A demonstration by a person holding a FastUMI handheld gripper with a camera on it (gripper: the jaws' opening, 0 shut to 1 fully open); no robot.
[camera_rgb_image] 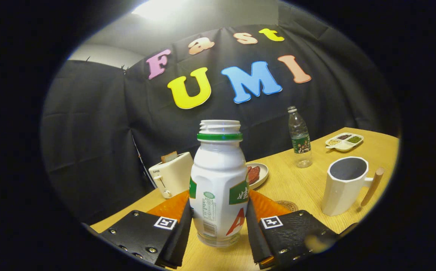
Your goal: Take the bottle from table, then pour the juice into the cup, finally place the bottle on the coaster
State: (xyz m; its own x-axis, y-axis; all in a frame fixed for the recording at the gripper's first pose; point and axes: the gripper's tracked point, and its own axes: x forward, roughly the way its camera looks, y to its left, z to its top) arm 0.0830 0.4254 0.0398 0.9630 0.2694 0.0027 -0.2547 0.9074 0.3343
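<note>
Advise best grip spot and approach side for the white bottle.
Grip the white bottle at its flat-sided lower body, level from the near side: it stands upright and uncapped, so it must stay vertical. The gripper sits there, a finger on each side, seemingly touching.

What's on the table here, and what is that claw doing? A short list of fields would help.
gripper: shut on the bottle
bottle: white, cap off, upright between the fingers
cup: white, wooden handle, beyond the fingers
coaster: flat, between bottle and cup
also there: toaster, plate, water bottle, snack tray
</note>
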